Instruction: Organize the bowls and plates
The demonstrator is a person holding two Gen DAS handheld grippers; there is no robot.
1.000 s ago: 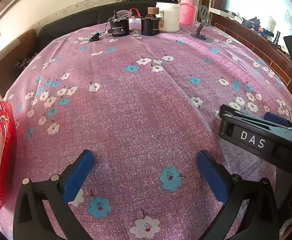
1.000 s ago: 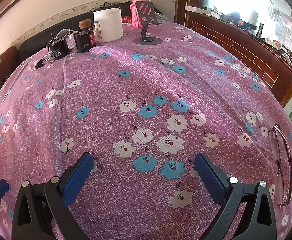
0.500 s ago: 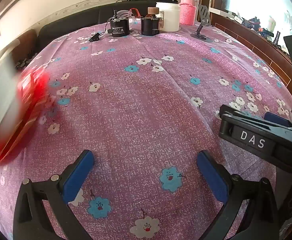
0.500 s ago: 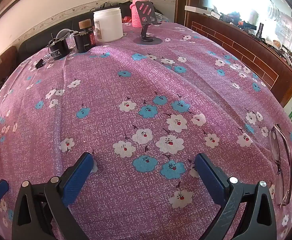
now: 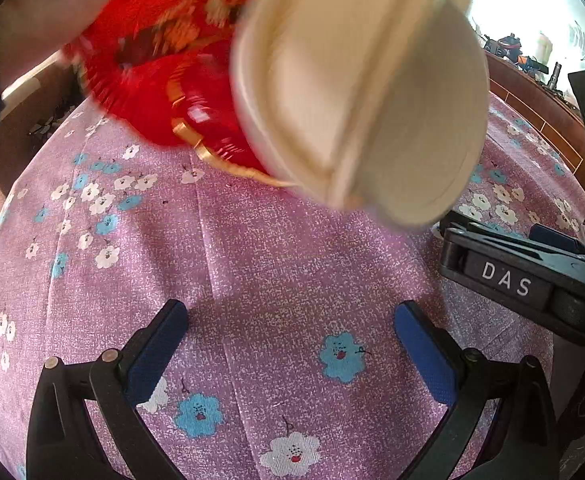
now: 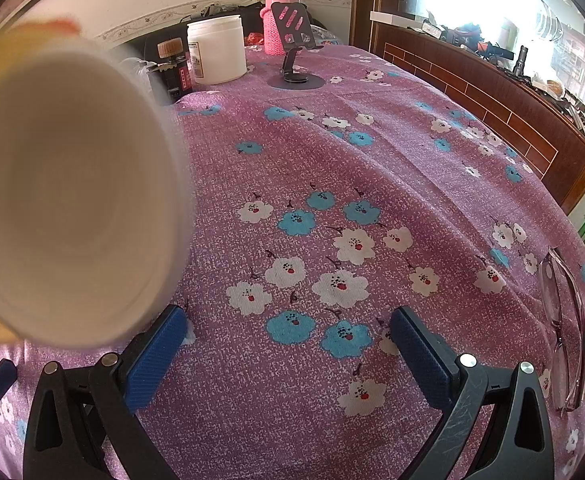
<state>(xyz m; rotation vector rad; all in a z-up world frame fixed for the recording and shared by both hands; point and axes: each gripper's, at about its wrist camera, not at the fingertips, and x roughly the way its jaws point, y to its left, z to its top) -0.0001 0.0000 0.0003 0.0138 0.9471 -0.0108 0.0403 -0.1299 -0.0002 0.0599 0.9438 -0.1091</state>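
Bowls and a red plate in the air above the tablecloth (image 5: 284, 256), both grippers wide open and empty.

A blurred stack of cream bowls (image 5: 356, 88) hangs tilted above the cloth, its axis slanting and its bases facing the left gripper (image 5: 292, 354); the red plate (image 5: 164, 76) is pressed behind it with a hand (image 5: 48, 4). In the right view a bowl (image 6: 68, 192) shows its round face left of the right gripper (image 6: 288, 354). Glasses (image 6: 564, 328) lie on the cloth to the right.

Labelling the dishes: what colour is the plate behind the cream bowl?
Red plate with gold trim, blurred by motion; it shows best in the left wrist view.
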